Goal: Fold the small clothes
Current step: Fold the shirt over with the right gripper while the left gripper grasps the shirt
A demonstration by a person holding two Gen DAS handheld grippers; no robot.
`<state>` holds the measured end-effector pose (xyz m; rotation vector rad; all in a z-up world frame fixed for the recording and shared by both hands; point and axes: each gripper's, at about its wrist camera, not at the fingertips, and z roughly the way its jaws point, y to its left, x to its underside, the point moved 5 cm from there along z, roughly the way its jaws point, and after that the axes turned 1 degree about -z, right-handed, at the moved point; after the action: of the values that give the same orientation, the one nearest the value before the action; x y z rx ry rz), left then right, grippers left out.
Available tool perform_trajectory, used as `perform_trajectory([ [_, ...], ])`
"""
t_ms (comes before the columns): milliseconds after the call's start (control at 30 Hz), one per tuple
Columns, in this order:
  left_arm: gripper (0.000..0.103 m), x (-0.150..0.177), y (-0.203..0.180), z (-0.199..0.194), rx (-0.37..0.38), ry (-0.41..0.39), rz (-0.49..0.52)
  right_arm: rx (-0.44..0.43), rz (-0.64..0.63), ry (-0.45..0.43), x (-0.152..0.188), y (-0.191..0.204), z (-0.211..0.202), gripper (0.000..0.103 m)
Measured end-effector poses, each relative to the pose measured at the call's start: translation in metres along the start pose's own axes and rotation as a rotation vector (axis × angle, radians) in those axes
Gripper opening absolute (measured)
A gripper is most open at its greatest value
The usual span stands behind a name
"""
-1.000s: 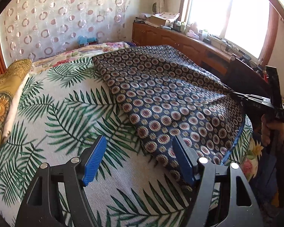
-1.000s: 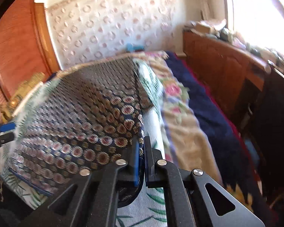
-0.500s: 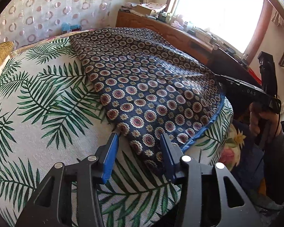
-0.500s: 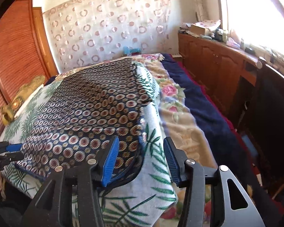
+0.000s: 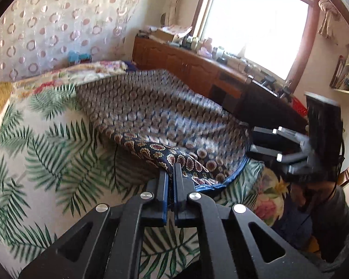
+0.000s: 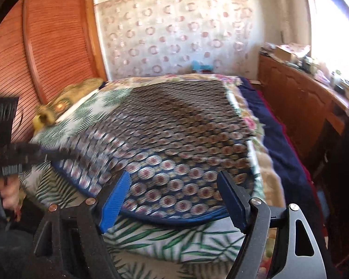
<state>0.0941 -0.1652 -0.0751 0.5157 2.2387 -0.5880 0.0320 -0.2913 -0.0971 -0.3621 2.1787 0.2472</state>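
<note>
A bed with a white cover printed with green palm leaves (image 5: 46, 144) filled most of both views, with a louvred reddish wooden wardrobe (image 6: 53, 46) on one side and a long brown wooden cabinet (image 5: 188, 69) under the bright window on the other. A yellow patterned pillow (image 6: 65, 97) lay at the head of the bed, beside the wardrobe.

The navy cloth printed with round medallions and edged in blue (image 6: 174, 139) lay spread over the bed, reaching the near edge. Its near corner was raised off the cover and turned over, so a darker face of the print showed there (image 5: 165, 151).

The left gripper (image 5: 171, 174) had its fingers drawn together on that lifted corner of the cloth, pinching the fabric between them. The right gripper (image 6: 174, 200) hung just over the near blue hem of the cloth with its blue-padded fingers (image 6: 115, 200) spread wide, holding nothing; whether the tips touched the fabric could not be told.
</note>
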Motion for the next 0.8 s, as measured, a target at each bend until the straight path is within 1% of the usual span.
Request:
perform_trajectory([
  [67, 0.004, -0.013, -0.001, -0.001, -0.004, -0.021, 0.015, -0.030, -0.025, 0.007, 0.004, 0.010, -0.003, 0.079],
  [133, 0.004, -0.028, -0.004, -0.003, -0.008, -0.047, 0.024, -0.046, -0.045, 0.013, 0.008, 0.017, -0.006, 0.079],
  [233, 0.004, -0.040, -0.003, -0.005, -0.007, -0.068, 0.022, -0.061, -0.084, 0.024, 0.013, 0.025, -0.007, 0.079],
  [333, 0.004, -0.047, -0.003, -0.007, -0.009, -0.086, 0.020, -0.044, -0.096, 0.045, 0.018, 0.024, -0.001, 0.079],
  [400, 0.004, -0.051, 0.000, -0.007, -0.008, -0.094, 0.013, -0.019, -0.113, 0.055, 0.021, 0.017, 0.008, 0.079],
  [467, 0.004, -0.056, 0.005, -0.005, -0.009, -0.101, 0.006, 0.024, -0.112, 0.075, 0.017, 0.002, 0.026, 0.078],
  [600, 0.004, -0.070, 0.017, -0.002, -0.007, -0.122, -0.014, 0.078, -0.104, 0.109, 0.017, -0.021, 0.041, 0.078],
  [633, 0.004, -0.072, 0.021, -0.001, -0.007, -0.126, -0.017, 0.099, -0.112, 0.109, 0.015, -0.026, 0.041, 0.076],
  [667, 0.004, -0.074, 0.024, -0.001, -0.007, -0.131, -0.021, 0.118, -0.115, 0.100, 0.012, -0.032, 0.041, 0.070],
  [733, 0.004, -0.080, 0.033, 0.000, -0.006, -0.140, -0.034, 0.130, -0.098, 0.086, 0.005, -0.045, 0.038, 0.048],
  [767, 0.004, -0.082, 0.037, 0.001, -0.004, -0.140, -0.043, 0.140, -0.085, 0.075, 0.000, -0.052, 0.035, 0.042],
  [800, 0.004, -0.085, 0.040, 0.001, -0.003, -0.142, -0.049, 0.147, -0.079, 0.064, -0.005, -0.057, 0.034, 0.029],
])
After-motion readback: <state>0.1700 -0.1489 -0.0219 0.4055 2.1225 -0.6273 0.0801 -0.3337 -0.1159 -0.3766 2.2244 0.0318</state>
